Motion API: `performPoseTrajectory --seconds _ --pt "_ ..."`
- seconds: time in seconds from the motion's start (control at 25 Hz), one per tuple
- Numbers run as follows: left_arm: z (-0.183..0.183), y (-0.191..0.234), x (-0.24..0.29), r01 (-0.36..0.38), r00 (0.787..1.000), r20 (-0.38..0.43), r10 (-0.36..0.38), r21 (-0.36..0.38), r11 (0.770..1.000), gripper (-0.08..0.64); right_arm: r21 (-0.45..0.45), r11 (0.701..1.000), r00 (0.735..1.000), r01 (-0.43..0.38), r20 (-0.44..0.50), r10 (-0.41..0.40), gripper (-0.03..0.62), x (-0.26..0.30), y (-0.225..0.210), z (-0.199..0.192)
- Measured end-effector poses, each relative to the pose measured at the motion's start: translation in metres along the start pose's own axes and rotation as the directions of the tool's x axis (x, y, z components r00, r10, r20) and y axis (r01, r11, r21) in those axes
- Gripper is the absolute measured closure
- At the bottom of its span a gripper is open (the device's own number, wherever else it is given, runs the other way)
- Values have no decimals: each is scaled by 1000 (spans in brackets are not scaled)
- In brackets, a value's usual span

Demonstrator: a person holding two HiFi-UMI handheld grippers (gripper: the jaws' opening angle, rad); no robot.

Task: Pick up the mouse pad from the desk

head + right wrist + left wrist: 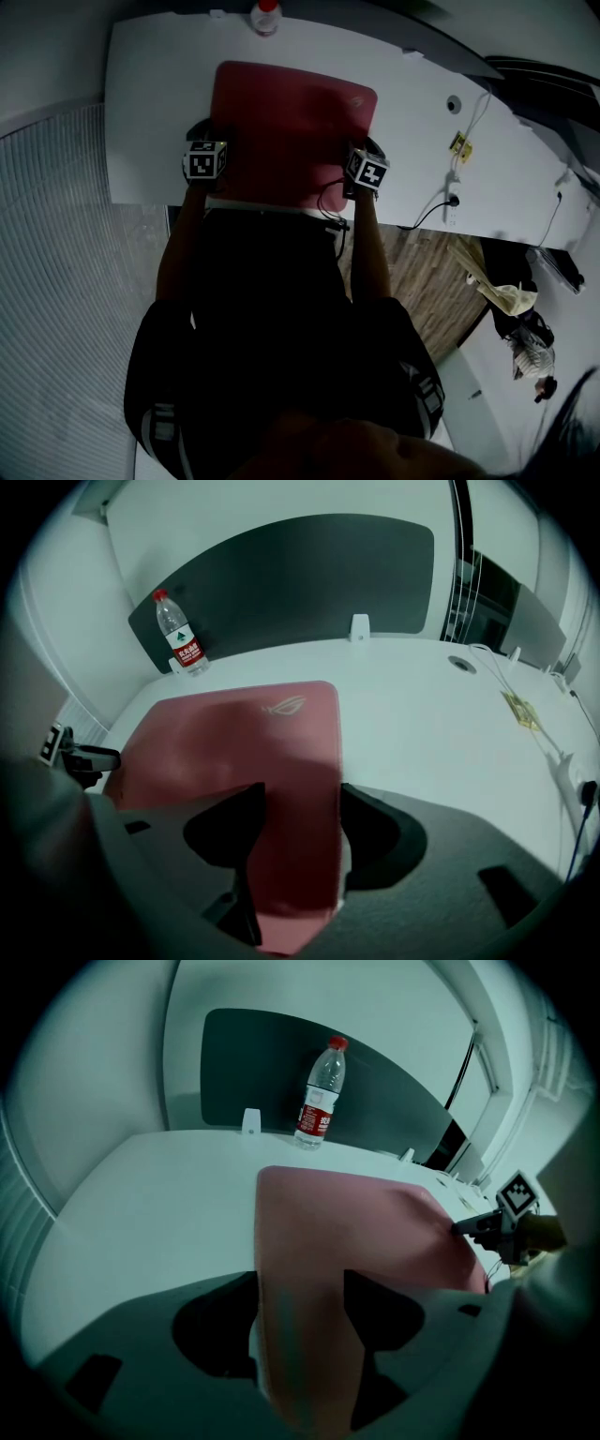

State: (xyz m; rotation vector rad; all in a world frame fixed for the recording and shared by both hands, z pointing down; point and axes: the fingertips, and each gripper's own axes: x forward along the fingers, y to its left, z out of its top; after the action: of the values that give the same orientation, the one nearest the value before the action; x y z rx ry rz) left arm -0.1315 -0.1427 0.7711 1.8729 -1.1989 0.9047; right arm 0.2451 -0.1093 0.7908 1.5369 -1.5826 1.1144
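The flat red rectangular mouse pad [291, 122] lies on the white desk [422, 159], reaching its near edge. The left gripper [302, 1330] is spread wide at the pad's near left corner. The right gripper [298, 850] is parted likewise at the near right corner — pad between each pair of jaws, neither clamped.

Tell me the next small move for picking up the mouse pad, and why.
Probably close both sets of jaws before any lift. The left hand-held gripper and the right hand-held gripper each stand open with the near end of the mouse pad between their jaws. It seems to lie flat on the desk, so nothing grips it yet.
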Motion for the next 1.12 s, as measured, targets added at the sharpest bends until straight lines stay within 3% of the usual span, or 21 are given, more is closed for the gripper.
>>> performPoseTrajectory --seconds 1.12 --pt "-2 -21 2 38 999 -22 -37 9 999 291 -52 997 999 -48 -8 48 348 3 25 -8"
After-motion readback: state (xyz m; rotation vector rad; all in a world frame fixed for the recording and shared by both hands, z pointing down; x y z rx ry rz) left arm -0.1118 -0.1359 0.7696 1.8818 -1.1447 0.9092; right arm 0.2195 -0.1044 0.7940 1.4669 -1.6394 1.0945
